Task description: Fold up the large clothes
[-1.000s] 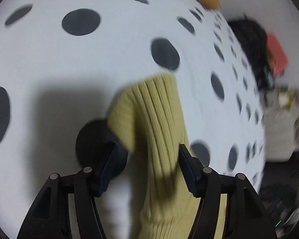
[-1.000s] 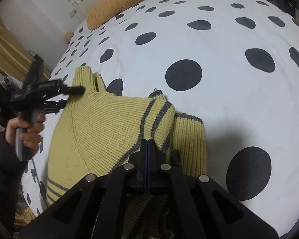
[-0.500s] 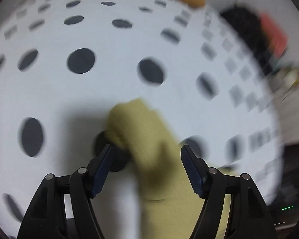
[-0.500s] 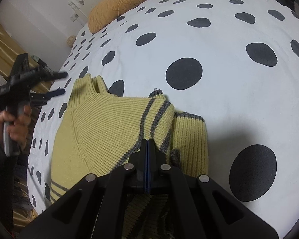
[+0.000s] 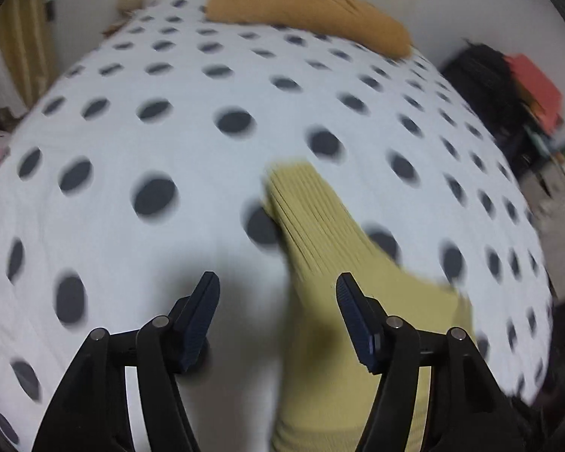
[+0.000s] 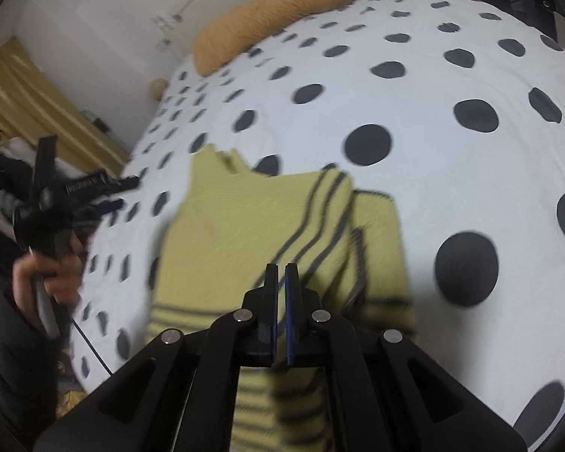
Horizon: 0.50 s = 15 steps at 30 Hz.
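Spotted bed (image 6: 452, 173) — sweater (image 6: 245, 233), pillow (image 6: 267, 15).

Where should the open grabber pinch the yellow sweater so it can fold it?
Probably the ribbed collar end of the yellow sweater, coming in low from the left gripper's own side: it is a free, thick edge lying flat on the spotted bedcover.

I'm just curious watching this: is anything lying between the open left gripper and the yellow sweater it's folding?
Nothing visible does. The left gripper hangs open above the yellow sweater, whose ribbed part lies on the polka-dot bedspread just ahead of its fingers. The orange pillow sits far back.
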{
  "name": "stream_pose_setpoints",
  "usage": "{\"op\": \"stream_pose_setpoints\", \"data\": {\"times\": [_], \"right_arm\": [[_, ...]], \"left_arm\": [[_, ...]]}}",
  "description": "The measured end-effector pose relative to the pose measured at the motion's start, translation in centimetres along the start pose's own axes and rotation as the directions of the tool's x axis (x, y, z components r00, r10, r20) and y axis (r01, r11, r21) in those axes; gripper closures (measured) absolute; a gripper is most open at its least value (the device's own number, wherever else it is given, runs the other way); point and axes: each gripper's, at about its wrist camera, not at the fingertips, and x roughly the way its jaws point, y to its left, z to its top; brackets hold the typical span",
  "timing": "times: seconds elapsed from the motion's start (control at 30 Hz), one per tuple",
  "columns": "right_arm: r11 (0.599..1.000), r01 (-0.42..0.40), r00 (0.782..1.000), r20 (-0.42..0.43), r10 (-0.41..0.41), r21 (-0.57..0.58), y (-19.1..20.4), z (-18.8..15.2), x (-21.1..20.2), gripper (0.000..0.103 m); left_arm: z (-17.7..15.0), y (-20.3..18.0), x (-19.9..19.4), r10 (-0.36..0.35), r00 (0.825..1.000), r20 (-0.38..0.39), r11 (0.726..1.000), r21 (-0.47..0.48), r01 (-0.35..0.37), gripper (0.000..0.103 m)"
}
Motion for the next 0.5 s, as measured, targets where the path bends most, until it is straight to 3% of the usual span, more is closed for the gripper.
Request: {"op": "stream_pose_setpoints", "data": {"times": [0.03,0.13,0.17,0.27,0.33,0.4,0.47,0.5], "right_arm": [[1.000,-0.010,1.000,-0.020,0.010,-0.028,0.7,-0.9,-0.2,0.100],[0.996,0.029,0.991,-0.132,-0.039,-0.080,0.8,-4.2,1.3,0.103],[0.997,0.042,0.986,-0.156,-0.051,-0.059,-0.2,-5.0,2.0,0.103],[0.998,0.059,0.987,-0.149,-0.064,-0.039,-1.2,-5.9,1.6,0.103],[0.985,0.141,0.980,-0.127,-0.153,-0.104,0.4,-5.9,0.2,0.103],[0.977,0.163,0.981,-0.082,-0.175,-0.136,1.9,-5.9,-1.5,0.100],[0.977,0.146,0.986,-0.062,-0.157,-0.154,3.1,-6.3,-2.4,0.100],[0.977,0.147,0.984,-0.077,-0.161,-0.156,3.4,-6.4,-2.2,0.100]], "left_arm": [[-2.3,-0.9,0.1,-0.030,0.999,-0.026,0.999,0.022,0.030,0.038],[-9.1,-1.8,3.0,0.069,0.991,-0.115,0.994,0.090,-0.059,0.035],[-10.8,-1.4,3.7,0.061,0.992,-0.114,0.997,0.059,-0.054,0.035],[-12.4,-0.4,2.2,0.052,0.994,-0.094,0.998,-0.035,-0.055,0.031],[-12.9,-0.7,0.0,0.056,0.995,-0.085,0.994,-0.084,-0.063,0.036],[-14.1,-1.8,-3.4,0.038,0.999,-0.026,0.996,-0.078,-0.040,0.034],[-15.9,-3.2,-4.7,0.125,0.992,0.020,0.992,-0.008,-0.125,0.033],[-16.5,-3.6,-4.2,0.181,0.983,0.001,0.983,0.027,-0.181,0.034]]}}
